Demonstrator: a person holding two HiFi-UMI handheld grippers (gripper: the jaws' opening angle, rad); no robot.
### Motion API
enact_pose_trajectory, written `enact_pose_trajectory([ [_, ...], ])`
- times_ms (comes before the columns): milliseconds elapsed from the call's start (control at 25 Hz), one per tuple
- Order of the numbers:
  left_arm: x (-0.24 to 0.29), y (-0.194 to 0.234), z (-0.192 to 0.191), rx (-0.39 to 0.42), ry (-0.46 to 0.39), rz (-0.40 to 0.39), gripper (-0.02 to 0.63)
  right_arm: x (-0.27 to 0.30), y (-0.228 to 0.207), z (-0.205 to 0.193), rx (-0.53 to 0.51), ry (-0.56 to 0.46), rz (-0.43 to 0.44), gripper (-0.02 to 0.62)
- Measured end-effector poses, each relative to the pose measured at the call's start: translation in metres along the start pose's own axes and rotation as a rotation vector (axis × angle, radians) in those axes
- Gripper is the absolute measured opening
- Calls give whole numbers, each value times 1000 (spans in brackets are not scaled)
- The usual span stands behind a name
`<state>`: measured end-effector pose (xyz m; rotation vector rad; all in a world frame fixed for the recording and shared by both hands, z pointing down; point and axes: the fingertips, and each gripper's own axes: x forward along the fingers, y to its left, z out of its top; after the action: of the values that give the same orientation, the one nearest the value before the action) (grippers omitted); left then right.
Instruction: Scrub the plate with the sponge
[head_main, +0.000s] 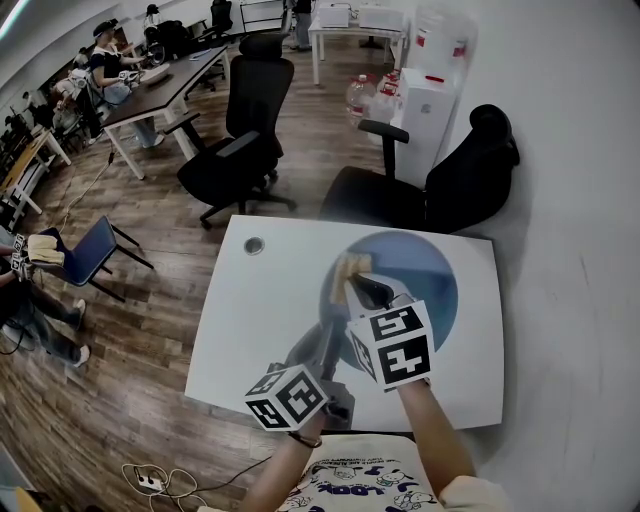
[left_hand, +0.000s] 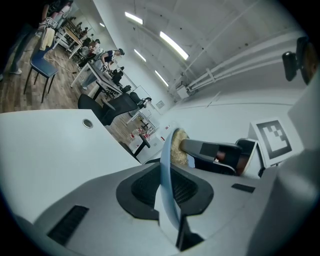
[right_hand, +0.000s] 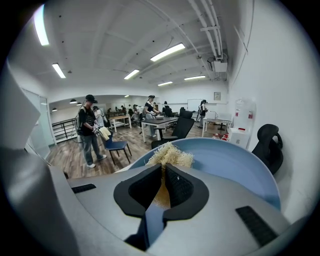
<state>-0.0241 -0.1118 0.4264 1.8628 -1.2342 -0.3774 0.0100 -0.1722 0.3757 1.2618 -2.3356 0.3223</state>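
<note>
Left gripper (head_main: 327, 338): nearest, over the near part of the table (head_main: 255, 320); its jaws were pressed together on the near-left rim of the plate (head_main: 425, 275), which ran edge-on between the pads in the left gripper view (left_hand: 167, 187).
Right gripper (head_main: 362, 287): just beside the left one and on its right, reaching in over the plate; its jaws pinched the sponge (head_main: 350, 268) between them (right_hand: 164, 175).
Sponge: pale yellow and fibrous, a frayed tuft (right_hand: 172, 155) stood out past the jaw tips and touched the left side of the plate's inner face (left_hand: 178, 146).
Plate: blue and round, on the right half of the table, closer to the far edge than the near one (right_hand: 235, 162).
Table: white, with a small round grommet (head_main: 254, 245) near its far left corner.
Office chairs: two black ones on the wooden floor beyond the far edge, one off the left corner (head_main: 245, 140), one close behind the plate (head_main: 445, 185).
Water dispenser (head_main: 425, 105): white, against the wall behind the nearer chair.
</note>
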Motion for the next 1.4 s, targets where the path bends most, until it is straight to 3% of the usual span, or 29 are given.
enact_pose_trajectory([
  [720,0,4,1,-30,-4,13,35,-2,15,-18,-43,55,71,38],
  [1400,-3,9,1,-52,-9,24,37,-5,13,-27,-6,68,74,38],
])
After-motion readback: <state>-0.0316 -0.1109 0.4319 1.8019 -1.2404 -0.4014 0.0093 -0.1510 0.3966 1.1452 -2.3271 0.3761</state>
